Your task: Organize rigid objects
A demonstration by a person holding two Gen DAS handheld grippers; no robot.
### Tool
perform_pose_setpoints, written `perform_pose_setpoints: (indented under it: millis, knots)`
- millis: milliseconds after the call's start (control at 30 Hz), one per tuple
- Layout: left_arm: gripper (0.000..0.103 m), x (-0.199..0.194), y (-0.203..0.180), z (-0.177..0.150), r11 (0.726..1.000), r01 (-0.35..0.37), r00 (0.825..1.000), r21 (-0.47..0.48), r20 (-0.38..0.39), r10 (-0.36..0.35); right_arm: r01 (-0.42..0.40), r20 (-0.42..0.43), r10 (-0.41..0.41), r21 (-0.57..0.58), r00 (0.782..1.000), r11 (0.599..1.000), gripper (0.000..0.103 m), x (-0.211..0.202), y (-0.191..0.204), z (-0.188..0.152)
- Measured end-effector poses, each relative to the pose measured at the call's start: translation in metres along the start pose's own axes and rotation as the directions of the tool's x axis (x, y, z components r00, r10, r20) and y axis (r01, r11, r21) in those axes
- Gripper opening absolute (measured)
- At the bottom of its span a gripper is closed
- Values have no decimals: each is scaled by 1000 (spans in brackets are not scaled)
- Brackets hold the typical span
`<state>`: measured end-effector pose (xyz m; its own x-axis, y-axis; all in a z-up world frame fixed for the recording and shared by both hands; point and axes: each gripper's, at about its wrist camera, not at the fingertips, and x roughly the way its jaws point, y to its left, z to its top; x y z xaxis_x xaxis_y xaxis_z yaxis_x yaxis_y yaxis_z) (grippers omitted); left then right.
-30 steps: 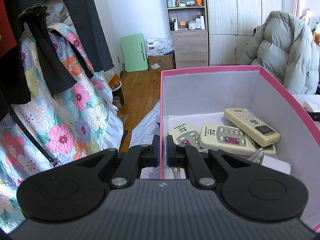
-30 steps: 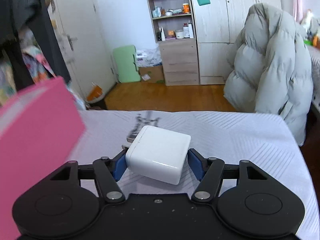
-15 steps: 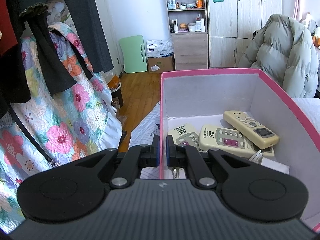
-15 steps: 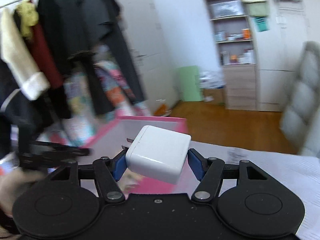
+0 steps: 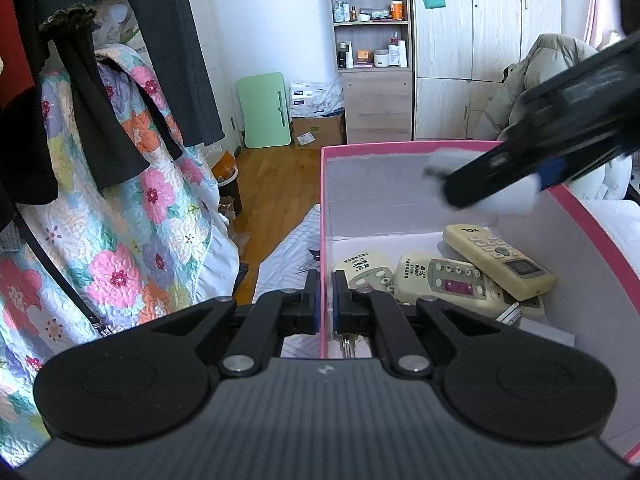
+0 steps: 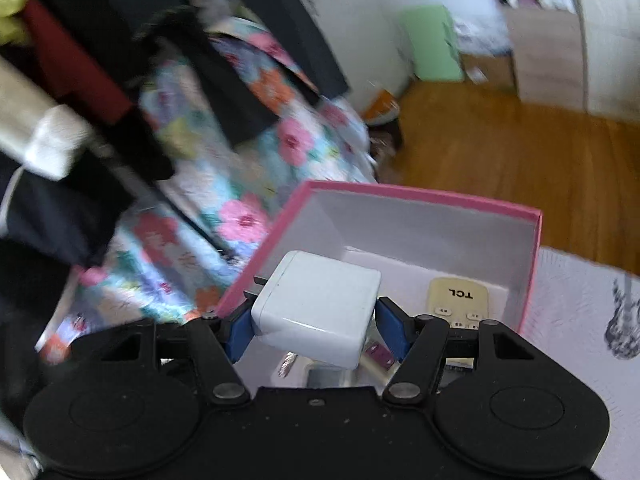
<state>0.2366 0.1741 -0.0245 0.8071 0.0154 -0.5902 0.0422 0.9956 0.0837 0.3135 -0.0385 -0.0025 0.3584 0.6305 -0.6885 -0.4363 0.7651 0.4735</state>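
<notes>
Over the pink box (image 6: pixel 416 194), white charger (image 6: pixel 320 304) in right gripper (image 6: pixel 316 326)

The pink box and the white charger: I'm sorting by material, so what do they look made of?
Pink box: probably cardboard, matte; thin straight walls, white inside. White charger: likely hard glossy plastic; smooth faces, rounded edges, soft highlights.

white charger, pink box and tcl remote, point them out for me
charger (image 6: pixel 320 304), right wrist view, middle of its top face
box (image 5: pixel 400 147), left wrist view, far pink rim
TCL remote (image 5: pixel 498 254), left wrist view, middle of its keypad
</notes>
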Motion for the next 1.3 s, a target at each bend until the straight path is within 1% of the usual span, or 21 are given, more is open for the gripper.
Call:
perform_pose_setpoints:
  millis: [67, 133, 233, 333, 400, 467, 600, 700, 833, 933, 1100, 1167, 1300]
  knots:
    - [4, 0, 1, 0, 1000, 7, 1000, -3, 1, -7, 9, -49, -6, 58, 999, 998, 69, 16, -8, 3]
    - [4, 0, 0, 0, 1000, 2, 1000, 4, 0, -2, 26, -81, -20, 73, 996, 997, 69, 31, -12, 2]
    - [4, 0, -1, 0, 1000, 1, 1000, 4, 0, -1, 75, -118, -64, 88, 991, 993, 69, 50, -15, 0]
    - [4, 0, -2, 0, 1000, 1, 1000, 5, 0, -1, 99, -126, -87, 98, 988, 990, 71, 61, -16, 2]
    - [4, 0, -2, 0, 1000, -2, 1000, 7, 1, 2, 86, -121, -71, 124, 990, 989, 71, 63, -19, 3]
    - [4, 0, -2, 0, 1000, -3, 1000, 8, 3, 3, 57, -80, -46, 151, 996, 987, 72, 52, -22, 6]
    - [4, -1, -2, -1, 1000, -2, 1000, 5, 4, 2, 39, -10, -38, 133, 999, 990, 72, 21, -21, 8]
    - [4, -1, -3, 0, 1000, -2, 1000, 6, 4, 2, 28, 31, -31, 101, 999, 995, 72, -5, -18, 0]
    - [4, -1, -2, 0, 1000, -3, 1000, 5, 5, 2, 18, 111, -21, 23, 994, 1000, 72, -43, -11, -23]
    - [4, -1, -1, 0, 1000, -5, 1000, 5, 6, 5, 25, 184, -20, -22, 983, 999, 72, -75, -7, -49]
    - [4, -1, -2, 0, 1000, -12, 1000, 8, 4, 11, 103, 280, -74, -90, 957, 991, 72, -109, 0, -88]
    - [4, -1, -2, 1, 1000, -11, 1000, 4, 1, 11, 131, 309, -96, -96, 946, 987, 72, -118, 1, -102]
    - [4, 1, -3, 1, 1000, -16, 1000, 6, -5, 16, 158, 346, -122, -77, 930, 984, 72, -133, -1, -125]
